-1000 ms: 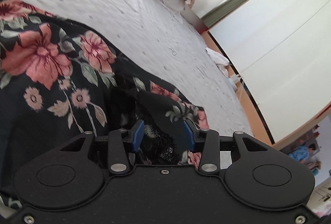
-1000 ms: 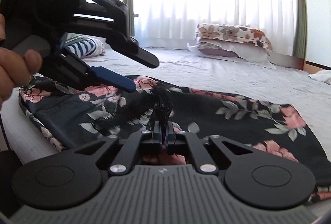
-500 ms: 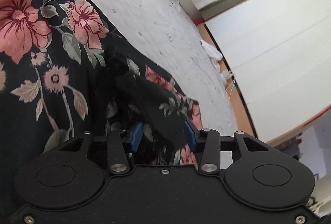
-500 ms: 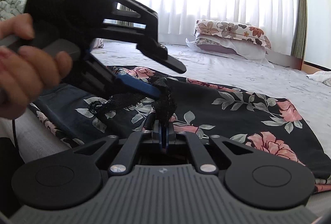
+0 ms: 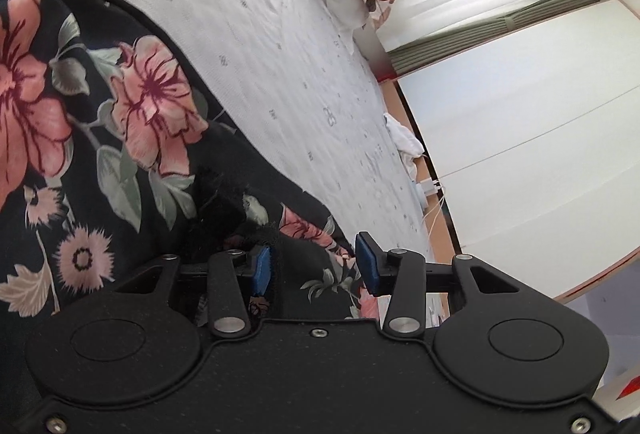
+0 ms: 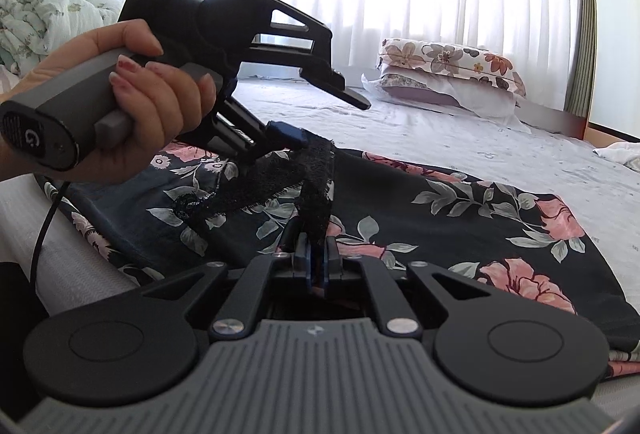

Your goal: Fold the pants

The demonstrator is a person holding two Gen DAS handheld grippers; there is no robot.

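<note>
While the pants point(image 6: 460, 218) lie spread flat across the bed point(image 6: 460, 137), black with pink flowers, both grippers work one black lace strip point(image 6: 316, 185) at the near edge. Right gripper point(image 6: 316, 266): jaws almost together, strip pinched between the pads and running up out of them; they have just been easing apart slightly, lace still between them. Left gripper point(image 6: 320, 121), held in a hand point(image 6: 132, 105), comes in from the left in the right wrist view; jaws stand apart, and the strip is draped over the lower blue finger point(image 6: 288, 135), not clamped. In the left wrist view the same strip lies against the left blue pad point(image 5: 262, 270), with a gap to the other pad. Strip runs taut between the two grippers, lifted off the fabric. Pillows point(image 6: 448, 73) are stacked at the far end of the bed, well apart from the pants. Bundled quilt point(image 6: 44, 21) sits far left.
</note>
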